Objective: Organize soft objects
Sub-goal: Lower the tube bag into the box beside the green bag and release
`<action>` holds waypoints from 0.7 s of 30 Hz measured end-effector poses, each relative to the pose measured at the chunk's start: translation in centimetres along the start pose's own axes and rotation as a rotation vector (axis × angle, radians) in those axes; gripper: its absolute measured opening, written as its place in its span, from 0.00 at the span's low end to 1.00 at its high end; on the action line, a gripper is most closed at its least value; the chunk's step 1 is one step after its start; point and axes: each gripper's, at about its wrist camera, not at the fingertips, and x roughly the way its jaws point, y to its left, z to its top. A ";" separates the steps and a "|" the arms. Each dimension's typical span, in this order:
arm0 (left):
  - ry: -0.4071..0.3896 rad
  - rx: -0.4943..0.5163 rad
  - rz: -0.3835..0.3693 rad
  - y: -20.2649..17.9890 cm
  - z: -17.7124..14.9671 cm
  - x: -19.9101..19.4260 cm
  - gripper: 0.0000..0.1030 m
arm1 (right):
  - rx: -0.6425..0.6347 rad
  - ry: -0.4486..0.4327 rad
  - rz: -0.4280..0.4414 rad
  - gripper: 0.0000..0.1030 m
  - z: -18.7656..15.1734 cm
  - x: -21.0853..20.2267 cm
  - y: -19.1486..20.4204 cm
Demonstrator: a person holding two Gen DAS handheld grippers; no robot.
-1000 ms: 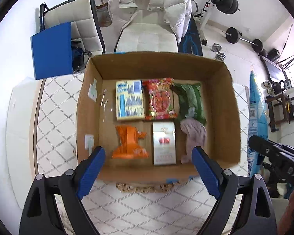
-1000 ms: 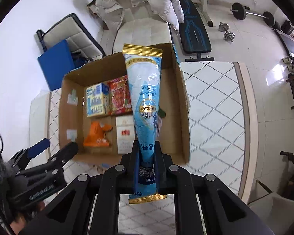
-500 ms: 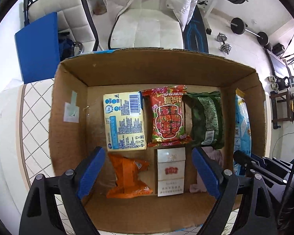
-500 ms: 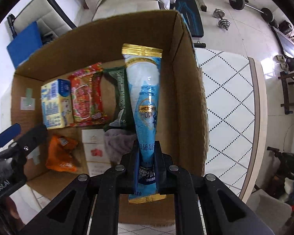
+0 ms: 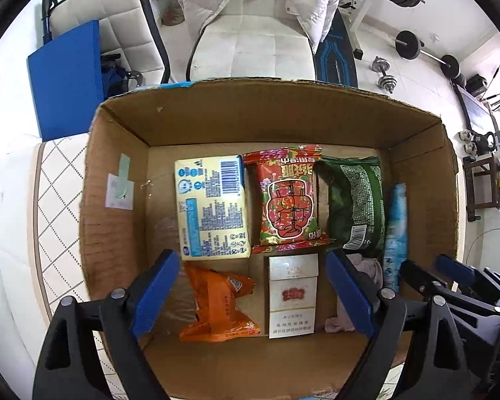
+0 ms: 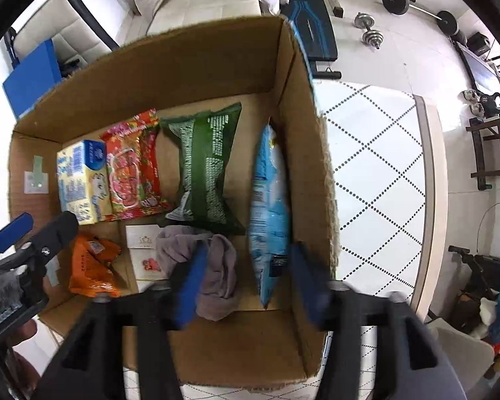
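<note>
A cardboard box [image 5: 276,116] [image 6: 183,76] holds a yellow tissue pack [image 5: 211,206], a red snack bag [image 5: 288,200], a green bag [image 5: 356,203], an orange bag [image 5: 216,303], a white carton [image 5: 293,295] and a grey cloth [image 6: 213,266]. A long blue packet [image 6: 270,213] [image 5: 395,233] stands on edge against the box's right wall. My right gripper [image 6: 246,283] is open just above the packet's near end, not touching it. My left gripper [image 5: 250,290] is open and empty over the box's near half.
The box sits on a white table [image 6: 376,153] with a dotted diamond pattern. Beyond it are a white chair with a puffer jacket [image 5: 256,26], a blue board [image 5: 66,76], a weight bench [image 6: 310,23] and dumbbells [image 5: 385,75] on the floor.
My right gripper has opened and let go of the blue packet, which now rests on edge against the box's right wall. Both grippers moved further forward over the box.
</note>
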 end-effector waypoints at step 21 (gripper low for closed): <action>-0.152 -0.005 0.021 0.4 -9.3 -11.8 0.88 | -0.023 -0.184 0.025 0.93 -9.3 -10.3 -0.6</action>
